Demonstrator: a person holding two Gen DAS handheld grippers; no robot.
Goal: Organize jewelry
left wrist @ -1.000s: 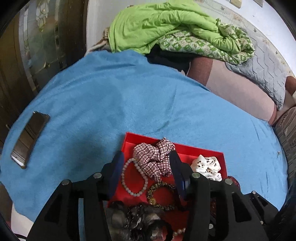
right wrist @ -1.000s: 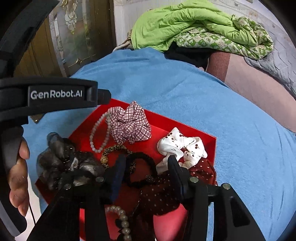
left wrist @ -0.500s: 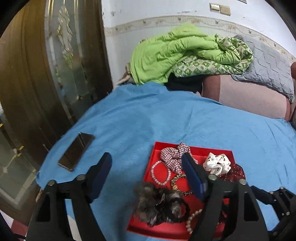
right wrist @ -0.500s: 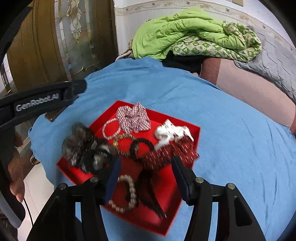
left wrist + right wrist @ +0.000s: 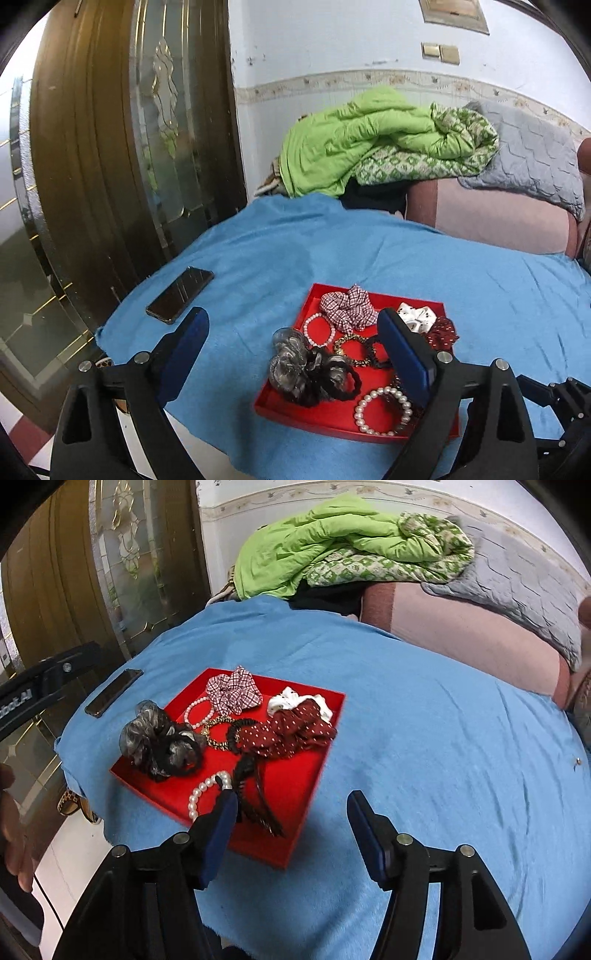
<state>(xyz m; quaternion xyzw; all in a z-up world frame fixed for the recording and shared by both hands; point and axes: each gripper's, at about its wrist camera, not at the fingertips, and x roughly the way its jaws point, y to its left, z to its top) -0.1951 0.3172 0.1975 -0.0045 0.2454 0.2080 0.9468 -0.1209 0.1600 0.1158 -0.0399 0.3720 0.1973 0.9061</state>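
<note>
A red tray (image 5: 332, 415) (image 5: 295, 797) lies on the blue cloth. It holds a checked scrunchie (image 5: 345, 308) (image 5: 232, 692), a grey-black scrunchie (image 5: 299, 367) (image 5: 159, 740), a white pearl bracelet (image 5: 384, 410) (image 5: 201, 794), a pink bead bracelet (image 5: 317, 328), a gold chain (image 5: 218, 734), a white scrunchie (image 5: 415, 315) (image 5: 291, 701) and a dark red dotted scrunchie (image 5: 288, 733). My left gripper (image 5: 295, 350) is open and empty, raised above the tray's near left. My right gripper (image 5: 288, 829) is open and empty over the tray's near right corner.
A dark phone (image 5: 179, 295) (image 5: 112, 692) lies on the blue cloth (image 5: 406, 258) left of the tray. Green and grey bedding (image 5: 388, 147) is piled at the far end. A wood and glass door (image 5: 110, 166) stands at the left, beside the cloth's edge.
Both grippers have pulled back and up from the tray, so the whole tray shows. The left gripper's jaws have opened wider. Nothing was picked up.
</note>
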